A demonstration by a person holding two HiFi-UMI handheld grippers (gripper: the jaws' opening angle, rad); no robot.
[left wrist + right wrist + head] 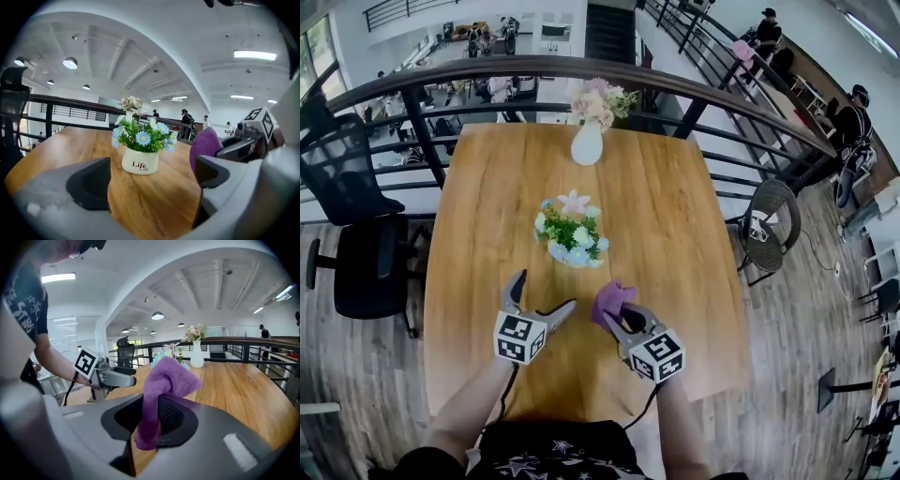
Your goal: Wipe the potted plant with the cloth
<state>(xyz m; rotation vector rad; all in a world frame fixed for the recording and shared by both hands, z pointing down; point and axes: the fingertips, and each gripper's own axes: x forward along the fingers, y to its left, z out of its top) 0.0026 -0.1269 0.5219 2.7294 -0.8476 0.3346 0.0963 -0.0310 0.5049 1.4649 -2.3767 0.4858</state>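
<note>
Closest in, at the near edge of the table, are the two hand-held grippers. The right gripper [617, 323] is clamped on a purple cloth [611, 300]. Its own view shows the jaws pinching a fold of the cloth low down, with the bulk bunched above and ahead of them. The left gripper [542, 295] holds nothing, and its jaws are spread wide with only bare wood between them.

Largest in the scene is the wooden table [675, 234], with a black office chair [356, 244] off its left side. At the far edge stands a white vase [587, 141] of pale flowers. The potted plant [572, 239] sits near the table's middle, just beyond both grippers and touching neither. It is a small white pot [139, 161] topped with blue and white blossoms.

The cloth looks soft, limp and light, so the free bunch should drape over leaves easily. The plant seems light enough to slide or tip under a push, and its blossoms look delicate. A sensible hold would be the left jaws around the pot's smooth wall, below the foliage, which may be slippery. The cloth could then dab the foliage gently.
</note>
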